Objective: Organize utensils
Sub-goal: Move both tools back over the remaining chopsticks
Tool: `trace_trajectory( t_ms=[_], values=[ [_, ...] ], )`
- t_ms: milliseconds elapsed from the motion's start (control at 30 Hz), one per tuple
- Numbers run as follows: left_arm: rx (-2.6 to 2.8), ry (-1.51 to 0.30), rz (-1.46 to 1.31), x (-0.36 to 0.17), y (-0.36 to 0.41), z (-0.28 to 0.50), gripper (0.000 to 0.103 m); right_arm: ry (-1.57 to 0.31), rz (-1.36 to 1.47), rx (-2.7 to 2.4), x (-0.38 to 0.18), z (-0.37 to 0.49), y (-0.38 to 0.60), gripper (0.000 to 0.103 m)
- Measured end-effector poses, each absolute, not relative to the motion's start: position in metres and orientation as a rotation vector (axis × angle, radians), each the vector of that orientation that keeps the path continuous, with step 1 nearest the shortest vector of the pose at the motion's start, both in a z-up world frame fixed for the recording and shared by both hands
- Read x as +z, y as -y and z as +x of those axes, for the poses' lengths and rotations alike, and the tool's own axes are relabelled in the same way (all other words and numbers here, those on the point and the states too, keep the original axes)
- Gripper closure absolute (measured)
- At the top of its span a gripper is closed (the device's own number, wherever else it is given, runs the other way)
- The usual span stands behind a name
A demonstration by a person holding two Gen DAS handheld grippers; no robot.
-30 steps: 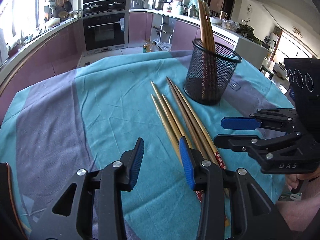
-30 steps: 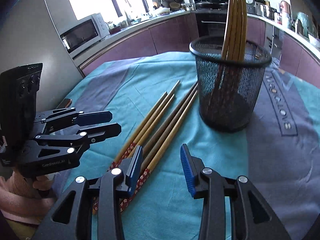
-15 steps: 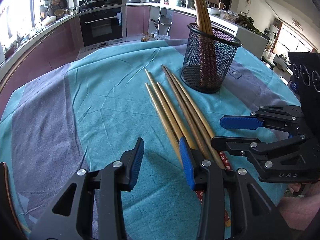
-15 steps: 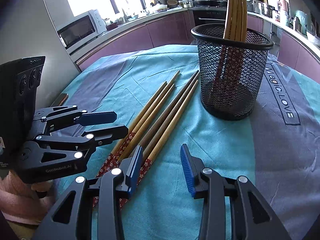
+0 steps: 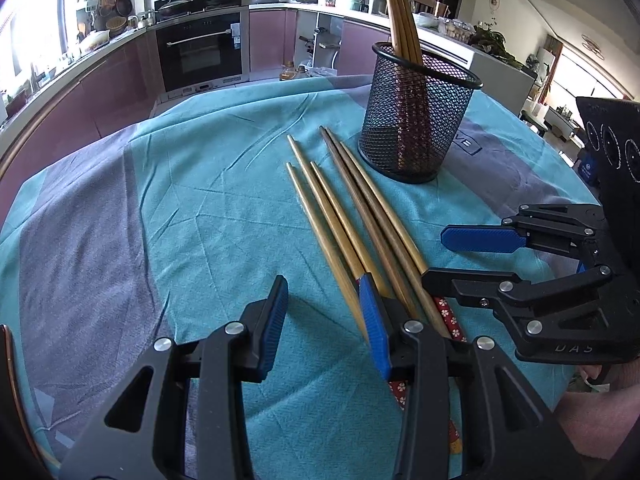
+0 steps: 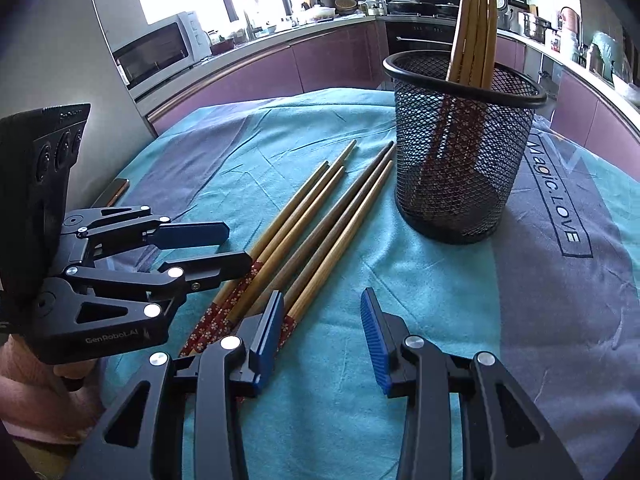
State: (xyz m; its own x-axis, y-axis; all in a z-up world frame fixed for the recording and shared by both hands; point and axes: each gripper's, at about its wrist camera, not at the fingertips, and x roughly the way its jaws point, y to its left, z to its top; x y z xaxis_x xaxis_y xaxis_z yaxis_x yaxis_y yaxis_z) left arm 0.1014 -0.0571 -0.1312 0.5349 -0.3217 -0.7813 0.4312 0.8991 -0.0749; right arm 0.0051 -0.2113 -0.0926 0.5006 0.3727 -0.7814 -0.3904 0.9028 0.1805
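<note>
Several wooden chopsticks (image 5: 352,220) with red flowered ends lie side by side on the cloth, also in the right wrist view (image 6: 320,220). Beyond them stands a black mesh cup (image 5: 416,120) (image 6: 460,160) holding more chopsticks (image 5: 400,12) upright. My left gripper (image 5: 324,292) hovers low over the near ends, its jaws opening with nothing between them; its right finger covers the leftmost sticks. My right gripper (image 6: 322,300) is open and empty, its left finger over the rightmost sticks. Each gripper shows in the other's view: the right (image 5: 436,256), the left (image 6: 236,245).
A teal and grey tablecloth (image 5: 160,220) covers the round table. A flat dark object (image 6: 112,192) lies near the table's left edge. Behind the table run a kitchen counter with an oven (image 5: 200,52) and a microwave (image 6: 160,52).
Both views have tilted very slightly. The chopsticks and the cup lie as before, and both grippers hang in the same places.
</note>
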Motion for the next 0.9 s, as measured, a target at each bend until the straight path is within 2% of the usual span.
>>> trace_trajectory(
  t_ms=[233, 433, 900],
  values=[
    [-0.444, -0.906, 0.132, -0.132, 0.056, 0.102, 0.067, -0.947, -0.044, 0.445, -0.092, 0.005, 0.214, 0.066],
    [-0.448, -0.919, 0.125, -0.132, 0.054, 0.105, 0.078, -0.952, -0.068, 0.425, -0.091, 0.005, 0.218, 0.066],
    [-0.421, -0.951, 0.105, -0.134, 0.054, 0.129, 0.078, -0.933, -0.082, 0.378, -0.094, 0.032, 0.205, 0.067]
  ],
)
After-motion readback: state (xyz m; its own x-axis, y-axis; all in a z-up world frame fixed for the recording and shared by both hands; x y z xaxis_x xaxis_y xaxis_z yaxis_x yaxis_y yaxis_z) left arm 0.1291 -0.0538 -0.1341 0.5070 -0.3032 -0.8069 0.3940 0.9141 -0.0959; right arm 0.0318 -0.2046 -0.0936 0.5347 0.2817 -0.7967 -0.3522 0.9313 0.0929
